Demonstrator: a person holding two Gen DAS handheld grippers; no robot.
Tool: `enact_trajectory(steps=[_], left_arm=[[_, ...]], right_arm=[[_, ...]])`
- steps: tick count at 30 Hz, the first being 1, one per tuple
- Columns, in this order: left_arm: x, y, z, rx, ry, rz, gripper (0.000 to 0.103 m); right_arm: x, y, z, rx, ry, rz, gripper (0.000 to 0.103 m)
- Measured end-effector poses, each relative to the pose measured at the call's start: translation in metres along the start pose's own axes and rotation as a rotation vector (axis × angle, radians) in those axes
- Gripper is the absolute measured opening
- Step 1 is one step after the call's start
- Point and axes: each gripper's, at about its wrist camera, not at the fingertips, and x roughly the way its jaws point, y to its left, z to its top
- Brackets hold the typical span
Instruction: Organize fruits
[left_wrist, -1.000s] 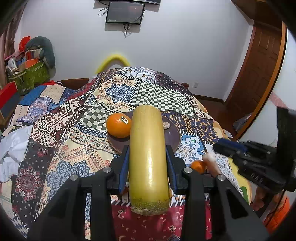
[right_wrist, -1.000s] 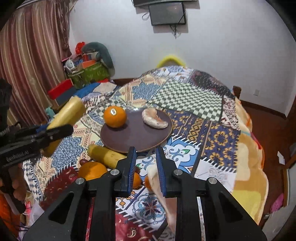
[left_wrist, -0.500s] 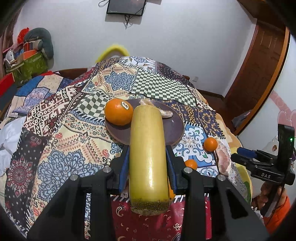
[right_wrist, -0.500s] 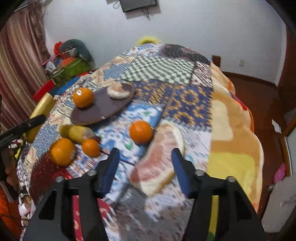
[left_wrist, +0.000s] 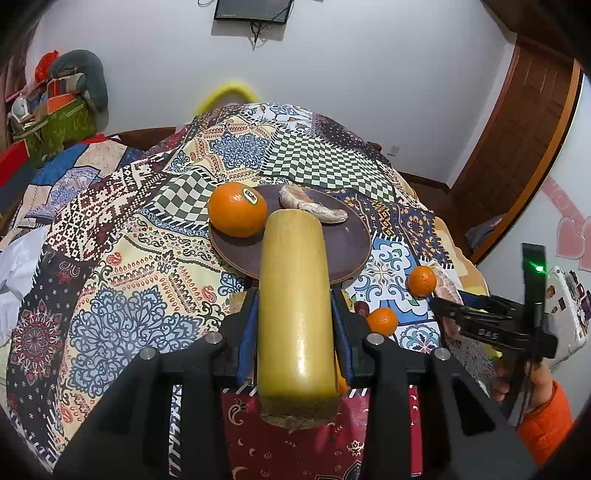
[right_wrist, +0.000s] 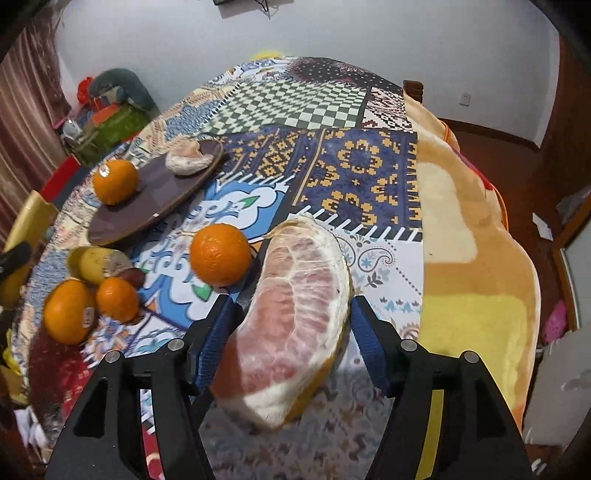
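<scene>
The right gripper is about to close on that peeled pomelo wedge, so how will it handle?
The pomelo wedge shows bare pink pulp under thin membrane, so it probably bruises or tears if squeezed. Its curved back may rock, and the right gripper likely needs a gentle grip.

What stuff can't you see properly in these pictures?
- Left wrist view: the near part of the plate is hidden behind the yellow stick held in the left tongs.
- Right wrist view: whether the right tongs touch the pomelo wedge is unclear; the wedge covers the pads.
- Right wrist view: the small dark fruit beside the oranges is too small to name.
</scene>
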Motion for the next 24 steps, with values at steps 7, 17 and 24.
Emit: enact_trajectory(steps=[7,17,24], left_arm=[[0.001,0.000,0.001,0.000,-0.004,-0.002,0.037],[-0.006,0.000,0.019,0.004,-0.054,0.000,0.037],[-0.003,-0.003,0.042,0.014,-0.093,0.002,0.037]], right_arm=[[0.000,-0.010,0.004,0.038,-0.017,0.015,0.049],[-0.036,0.006,0.021,0.001,-0.123,0.028,0.048],[-0.050,0.025,0.048,-0.043,-0.201,0.057,0.048]])
